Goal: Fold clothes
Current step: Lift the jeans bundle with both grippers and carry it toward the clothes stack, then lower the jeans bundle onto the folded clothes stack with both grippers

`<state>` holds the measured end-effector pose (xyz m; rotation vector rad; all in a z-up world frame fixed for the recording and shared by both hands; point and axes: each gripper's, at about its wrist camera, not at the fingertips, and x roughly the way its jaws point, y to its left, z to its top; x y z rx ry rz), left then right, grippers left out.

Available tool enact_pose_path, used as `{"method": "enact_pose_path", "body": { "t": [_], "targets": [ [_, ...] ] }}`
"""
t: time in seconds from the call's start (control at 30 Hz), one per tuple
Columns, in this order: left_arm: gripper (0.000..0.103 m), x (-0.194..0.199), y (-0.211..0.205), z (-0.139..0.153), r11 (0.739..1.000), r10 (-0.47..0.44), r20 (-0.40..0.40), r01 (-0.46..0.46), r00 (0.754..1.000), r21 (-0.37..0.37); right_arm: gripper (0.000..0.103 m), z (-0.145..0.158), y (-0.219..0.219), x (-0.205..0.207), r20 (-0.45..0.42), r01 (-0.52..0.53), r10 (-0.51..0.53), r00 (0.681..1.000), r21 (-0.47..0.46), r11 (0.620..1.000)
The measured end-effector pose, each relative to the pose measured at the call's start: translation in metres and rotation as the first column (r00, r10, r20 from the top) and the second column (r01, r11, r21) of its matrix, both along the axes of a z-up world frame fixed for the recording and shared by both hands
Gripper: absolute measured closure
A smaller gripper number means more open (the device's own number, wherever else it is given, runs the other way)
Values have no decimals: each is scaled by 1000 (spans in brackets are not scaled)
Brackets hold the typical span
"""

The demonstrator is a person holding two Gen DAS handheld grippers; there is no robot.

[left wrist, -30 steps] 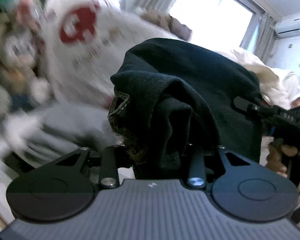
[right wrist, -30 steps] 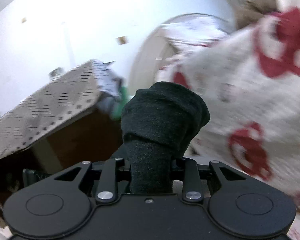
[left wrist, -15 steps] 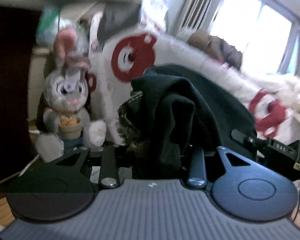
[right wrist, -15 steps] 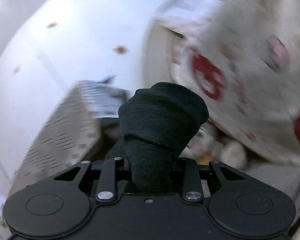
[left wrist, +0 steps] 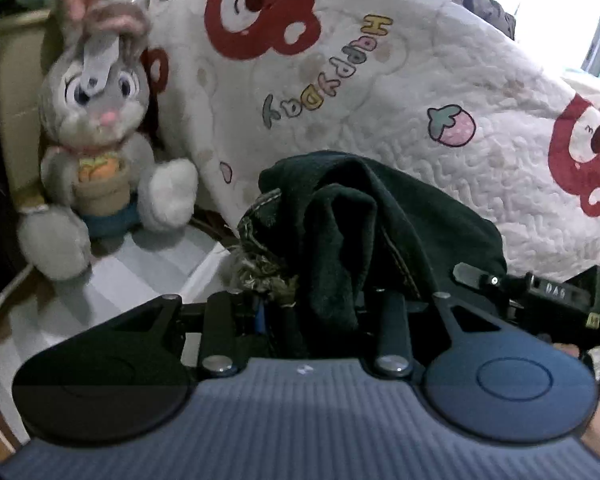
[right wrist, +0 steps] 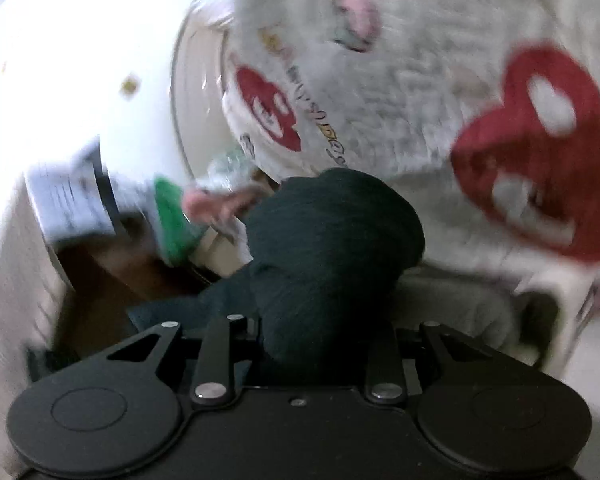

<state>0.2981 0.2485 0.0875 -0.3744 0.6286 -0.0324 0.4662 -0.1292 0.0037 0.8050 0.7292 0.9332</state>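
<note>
The grey plush rabbit (left wrist: 96, 128) sits left of the white bear-print quilted blanket (left wrist: 380, 92), the bunched dark green garment (left wrist: 364, 224) before it.

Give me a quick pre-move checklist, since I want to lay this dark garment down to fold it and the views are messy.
1. Left gripper clamped on the dark garment: ok, cloth is bunched between its fingers.
2. Right gripper clamped on the same dark cloth: ok.
3. Garment spread flat between the two grippers: not ok, it hangs bunched with a frayed hem showing.
4. Clear surface beneath to lay it on: cannot tell, the garment hides it.
5. Plush rabbit out of the way: ok, it sits off to the left, apart from the cloth.
6. Right view sharp enough to judge clearance to the bear-print quilt: not ok, blurred.
</note>
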Motion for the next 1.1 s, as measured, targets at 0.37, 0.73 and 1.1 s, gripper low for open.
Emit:
{"method": "enact_pose_path", "body": {
  "t": [0.37,0.73,1.1],
  "targets": [
    [60,3,5,-73,994,98,-159,-88,982,70,63,-43,17,4,-28,-3,1,1000,-49,999],
    [59,4,21,-70,996,71,-109,-77,991,-49,57,-29,11,15,-84,84,-88,993,-48,995],
    [52,-15,33,-45,994,108,-79,-108,991,8,52,-15,-9,-23,133,205,-181,974,-198,958]
  ]
}}
